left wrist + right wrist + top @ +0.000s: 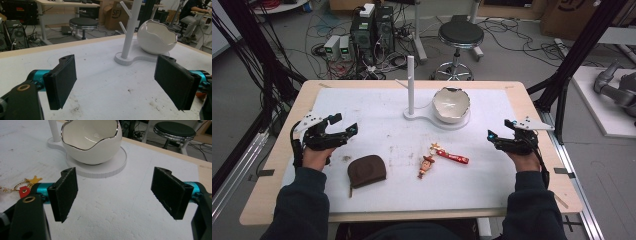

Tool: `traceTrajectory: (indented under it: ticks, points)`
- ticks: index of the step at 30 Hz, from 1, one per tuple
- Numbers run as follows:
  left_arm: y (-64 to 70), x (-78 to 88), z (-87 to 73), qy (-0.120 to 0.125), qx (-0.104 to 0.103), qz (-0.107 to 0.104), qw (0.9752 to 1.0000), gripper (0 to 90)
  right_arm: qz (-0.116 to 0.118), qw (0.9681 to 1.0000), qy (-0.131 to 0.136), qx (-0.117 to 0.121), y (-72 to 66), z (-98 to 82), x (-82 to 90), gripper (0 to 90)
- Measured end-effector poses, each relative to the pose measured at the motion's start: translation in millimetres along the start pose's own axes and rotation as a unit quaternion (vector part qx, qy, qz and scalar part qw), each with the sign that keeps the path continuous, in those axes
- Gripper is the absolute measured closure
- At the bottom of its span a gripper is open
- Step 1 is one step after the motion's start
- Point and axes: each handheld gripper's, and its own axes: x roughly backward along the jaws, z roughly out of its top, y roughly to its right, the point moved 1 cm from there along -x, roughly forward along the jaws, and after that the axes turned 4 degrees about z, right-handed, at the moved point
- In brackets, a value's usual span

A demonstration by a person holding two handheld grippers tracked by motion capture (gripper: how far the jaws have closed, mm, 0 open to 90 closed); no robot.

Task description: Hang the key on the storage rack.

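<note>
L hand-held gripper [343, 125] wide, nothing btwn jaws, over table [362, 107] L edge. R hand-held gripper [499, 131] also wide, empty, at R edge. Brown pouch [366, 170] just right of L hand, near front. Doll keychain [427, 165] + red tag [452, 157] at center, well apart from both. Egg-shaped bowl [451, 104] on white stand [411, 82] base at back.

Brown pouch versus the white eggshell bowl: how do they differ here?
The brown pouch is dark, flat and lies directly on the table, near the left gripper. The white eggshell bowl is pale, rounded, open-topped with a jagged rim, and sits on the white stand. Neither is touched.
</note>
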Motion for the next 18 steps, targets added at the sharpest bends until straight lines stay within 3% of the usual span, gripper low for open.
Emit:
traceTrajectory:
  ticks: [5,13,18]
  points:
    - [-0.8,-1.0,-0.3,-0.001,0.0,0.01,1.0,18.6,0.002,1.0,0.001,-0.001,-0.4,-1.3,0.4,22.0]
    - [-3.7,1.7,0.5,-0.001,-0.023,0.055,0.9983,23.2,0.009,1.0,0.002,-0.003,-1.1,-2.5,-2.3,22.0]
    - [-3.4,2.1,0.6,0.006,-0.034,0.059,0.9976,22.9,0.02,0.9998,-0.005,-0.001,-9.0,-2.6,-6.9,22.1]
